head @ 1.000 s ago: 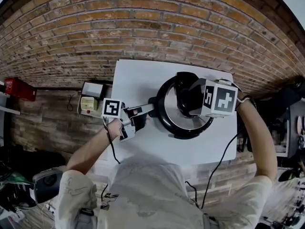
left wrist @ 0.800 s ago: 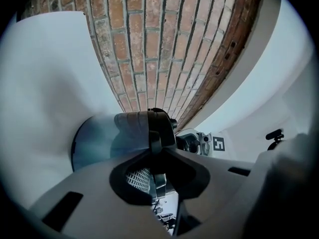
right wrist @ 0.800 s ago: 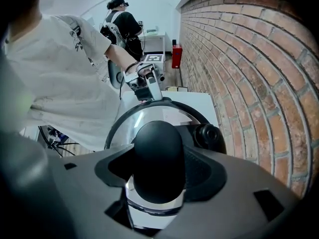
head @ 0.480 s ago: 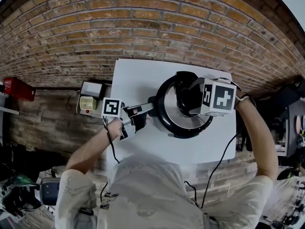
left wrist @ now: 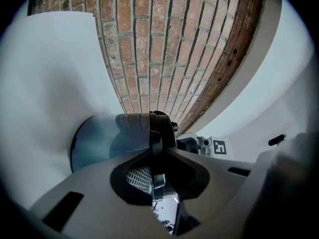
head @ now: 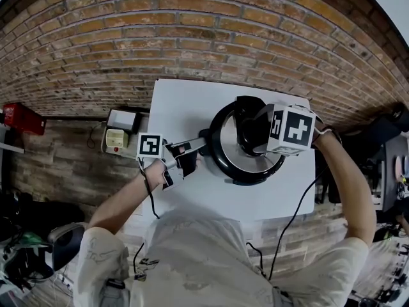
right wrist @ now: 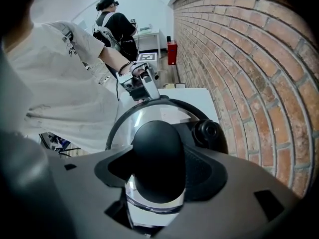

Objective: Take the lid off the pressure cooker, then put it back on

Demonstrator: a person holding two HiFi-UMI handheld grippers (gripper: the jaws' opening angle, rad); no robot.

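A steel pressure cooker (head: 220, 165) with black trim stands on the white table (head: 185, 104), its lid (head: 231, 153) seated on top. My left gripper (head: 190, 151) is level and shut on the cooker's long black side handle (left wrist: 160, 132); the steel body (left wrist: 94, 143) shows just beyond the jaws. From above, my right gripper (head: 254, 134) points down over the lid, and its jaws are shut on the round black lid knob (right wrist: 158, 156). The polished lid (right wrist: 149, 114) and a black valve housing (right wrist: 208, 132) lie past the knob.
A brick wall (head: 192, 37) runs behind the table. A white box with a socket block (head: 120, 136) and a red object (head: 22, 117) sit on the floor at the left. Another person (right wrist: 112, 24) stands further back in the room.
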